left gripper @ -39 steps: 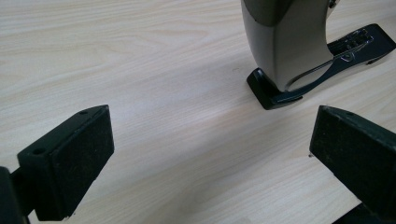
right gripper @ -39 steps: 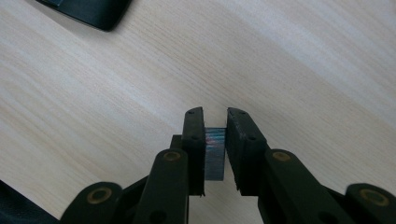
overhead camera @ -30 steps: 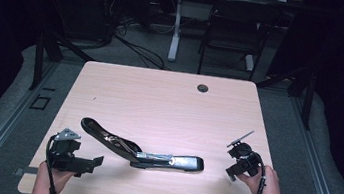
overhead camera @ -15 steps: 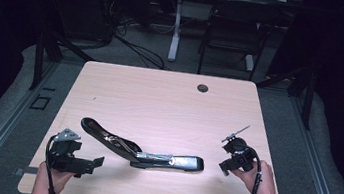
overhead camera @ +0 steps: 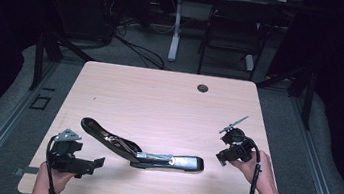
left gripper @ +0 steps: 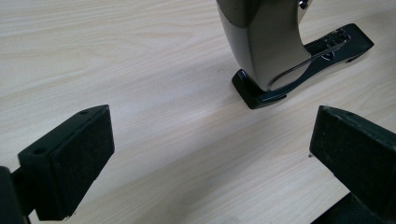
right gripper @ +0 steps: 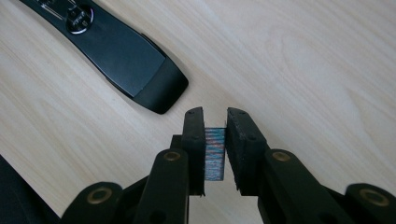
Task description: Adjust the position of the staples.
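**Staple strip clamped in right tongs beside the opened stapler**

Staples, a small silvery block of them [right gripper: 215, 154], sat pinched between the two black jaws of the right tongs [right gripper: 215, 122], which were closed on the strip with only its thickness between them. In the right gripper view the strip stood on edge in the grip, its faces showing faint coloured banding, though the picture was too soft to count individual staples. Just beyond the jaw tips lay the rounded black end of the long black and silver stapler [right gripper: 122, 59], apart from the tongs and flat on the pale wood-grain desk [right gripper: 299, 60].

From the high view, the stapler [overhead camera: 140, 151] lay near the front of the desk [overhead camera: 159, 100], swung open, its black top arm angled up and away to the left while the metal channel and base stretched to the right. The right tongs [overhead camera: 220, 160] hovered just off the stapler's right end, held by a hand [overhead camera: 257, 168] entering from the bottom edge, a black cable trailing from them.

The left tongs [overhead camera: 99, 161] rested low at the front left of the desk, near the stapler's raised arm but not touching it. In the left gripper view their jaws stood wide apart with nothing between them but bare desk, and the stapler's grey curved arm and black foot [left gripper: 275, 51] showed farther on.

A small dark round grommet [overhead camera: 203, 88] sat in the desk near its far edge.
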Demonstrator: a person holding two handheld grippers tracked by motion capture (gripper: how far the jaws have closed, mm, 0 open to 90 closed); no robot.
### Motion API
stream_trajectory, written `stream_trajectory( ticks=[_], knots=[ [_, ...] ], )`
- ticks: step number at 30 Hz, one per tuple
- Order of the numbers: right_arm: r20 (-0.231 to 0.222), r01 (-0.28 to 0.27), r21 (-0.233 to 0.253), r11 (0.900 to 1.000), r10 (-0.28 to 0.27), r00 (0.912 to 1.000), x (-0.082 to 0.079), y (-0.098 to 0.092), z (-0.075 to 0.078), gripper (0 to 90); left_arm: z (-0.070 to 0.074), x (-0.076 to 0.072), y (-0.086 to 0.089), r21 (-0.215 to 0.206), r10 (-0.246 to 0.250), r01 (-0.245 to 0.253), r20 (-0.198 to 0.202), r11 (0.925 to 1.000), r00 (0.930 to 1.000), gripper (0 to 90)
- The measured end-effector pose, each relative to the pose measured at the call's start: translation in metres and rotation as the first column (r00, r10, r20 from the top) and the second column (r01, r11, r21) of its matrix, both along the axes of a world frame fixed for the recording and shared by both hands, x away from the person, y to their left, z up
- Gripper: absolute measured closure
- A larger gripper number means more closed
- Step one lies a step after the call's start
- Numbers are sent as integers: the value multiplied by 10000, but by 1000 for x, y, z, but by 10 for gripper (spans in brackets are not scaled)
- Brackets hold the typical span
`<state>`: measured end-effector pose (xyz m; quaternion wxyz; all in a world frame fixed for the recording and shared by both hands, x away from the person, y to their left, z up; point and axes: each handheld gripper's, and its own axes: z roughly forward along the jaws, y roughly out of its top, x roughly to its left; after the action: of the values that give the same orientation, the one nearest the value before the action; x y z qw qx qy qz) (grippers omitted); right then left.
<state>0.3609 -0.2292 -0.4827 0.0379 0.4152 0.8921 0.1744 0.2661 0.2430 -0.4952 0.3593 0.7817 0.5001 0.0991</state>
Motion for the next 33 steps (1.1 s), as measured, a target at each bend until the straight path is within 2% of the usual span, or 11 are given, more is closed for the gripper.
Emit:
stream_trajectory(
  ticks=[2,4,6,7,16,17,18,21,22,27,33],
  knots=[
    [155,-121,149,9998,119,9998,1,3,0,779,0,0,0,18,69,-69,-26,10000,10000,1],
    [235,-407,-115,9991,410,9989,3,6,1,779,-1,0,1,-1,74,-74,-31,10000,10000,1],
    [218,-439,18,9990,439,9988,4,9,2,779,-1,0,1,-57,71,-72,-22,10000,10000,1],
    [312,-562,-101,9984,565,9979,5,10,3,779,-1,0,1,-62,66,-66,-24,10000,10000,1],
    [289,-1111,-28,9938,1111,9934,13,23,7,779,-1,0,1,27,131,-131,-113,9999,9999,1],
    [335,-1048,213,9943,1040,9940,12,25,5,779,-2,0,1,16,114,-114,-154,9999,9998,1],
    [350,-1232,-14,9924,1232,9918,14,26,5,779,-2,0,1,32,94,-94,-171,10000,9998,1],
    [305,-1332,2,9911,1332,9906,17,30,5,779,-1,1,1,18,41,-41,-179,10000,9998,1],
    [348,-1287,161,9916,1281,9912,18,31,4,779,-2,1,1,8,48,-48,-171,10000,9998,1],
    [421,-1605,126,9870,1598,9862,20,38,7,779,-2,1,1,0,82,-82,-154,10000,9998,1],
    [692,-1846,385,9821,1817,9809,22,45,10,779,-2,1,1,49,89,-89,-180,9999,9998,1]
  ],
)
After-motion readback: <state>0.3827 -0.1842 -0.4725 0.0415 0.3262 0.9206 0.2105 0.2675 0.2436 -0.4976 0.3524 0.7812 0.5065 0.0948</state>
